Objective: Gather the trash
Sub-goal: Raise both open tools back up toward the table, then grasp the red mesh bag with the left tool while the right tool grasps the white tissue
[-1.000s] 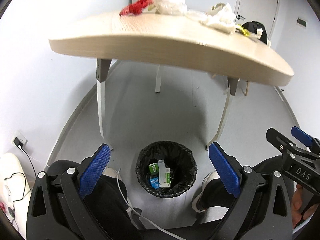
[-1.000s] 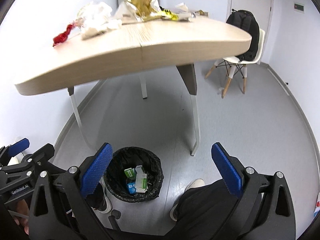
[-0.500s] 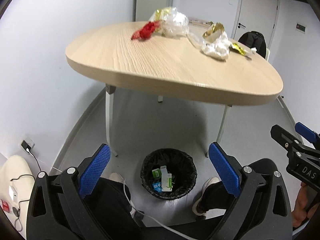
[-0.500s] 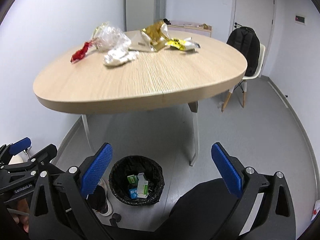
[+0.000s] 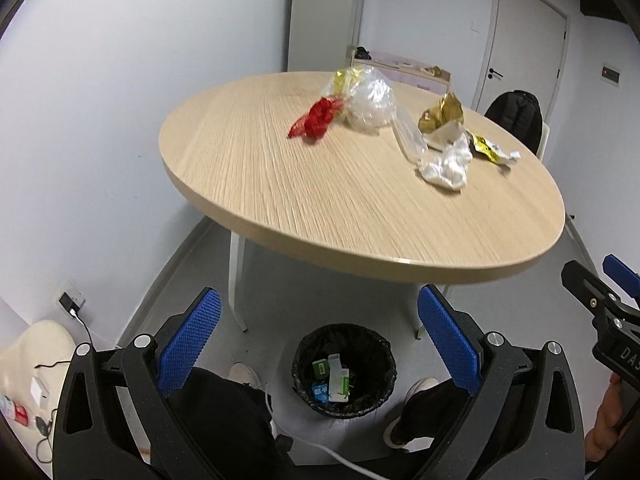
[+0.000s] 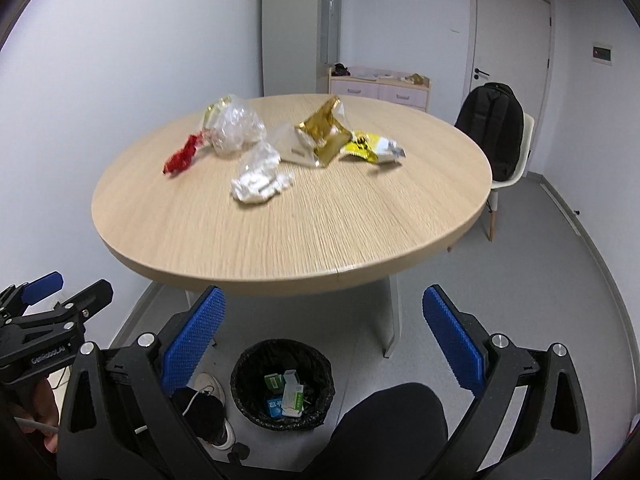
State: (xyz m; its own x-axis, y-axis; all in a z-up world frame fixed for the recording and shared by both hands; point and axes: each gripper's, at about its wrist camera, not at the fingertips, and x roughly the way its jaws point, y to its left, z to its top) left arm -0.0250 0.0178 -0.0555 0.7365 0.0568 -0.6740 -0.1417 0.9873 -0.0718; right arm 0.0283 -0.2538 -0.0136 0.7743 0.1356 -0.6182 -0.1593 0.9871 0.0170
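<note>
Trash lies on the round wooden table (image 5: 304,184) (image 6: 320,232): a red wrapper (image 5: 316,122) (image 6: 182,156), a clear plastic bag (image 5: 370,100) (image 6: 234,126), a crumpled white paper (image 5: 446,162) (image 6: 260,178), a gold foil packet (image 5: 442,114) (image 6: 324,130) and a yellow wrapper (image 5: 490,150) (image 6: 370,148). A black-lined bin (image 5: 344,368) (image 6: 284,382) with small cartons stands on the floor below. My left gripper (image 5: 320,344) (image 6: 66,300) and right gripper (image 6: 324,332) (image 5: 600,280) both hang open and empty above the bin, short of the table's near edge.
A white chair with a black backpack (image 6: 494,134) (image 5: 516,118) stands behind the table at right. A pink drawer unit (image 6: 380,88) and a door (image 6: 508,40) are at the back. The person's legs and shoes (image 5: 244,374) flank the bin. A wall socket with a cable (image 5: 72,304) is low left.
Both grippers have risen from below table height to above it, so the tabletop and its trash now show from above. Both stayed open and empty.
</note>
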